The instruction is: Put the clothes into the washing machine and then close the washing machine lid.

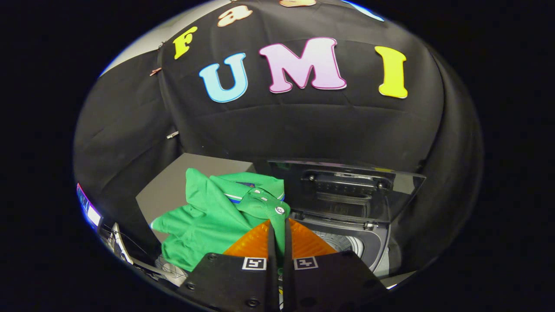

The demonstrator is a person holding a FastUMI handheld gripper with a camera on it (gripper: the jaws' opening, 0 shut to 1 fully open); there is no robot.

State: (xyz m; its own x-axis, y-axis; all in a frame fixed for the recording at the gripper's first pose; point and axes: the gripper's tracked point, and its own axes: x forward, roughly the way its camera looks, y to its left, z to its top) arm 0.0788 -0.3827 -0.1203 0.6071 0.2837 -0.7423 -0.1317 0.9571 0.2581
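Observation:
A green polo shirt (208, 216) with a striped collar and white buttons lies crumpled on a grey surface (173, 186) to the left of the washing machine. My gripper (278, 229) is shut on the shirt's button placket, a strip of green cloth pinched between the two fingers. Right of the fingers stands the dark top-loading washing machine (373, 247), its lid (347, 190) raised upright at the back. Part of the drum (342, 242) shows just beyond the right finger.
Black cloth walls close in behind and on both sides. Below the shirt on the left are a wire rack (169, 268) and a lit screen (89, 210).

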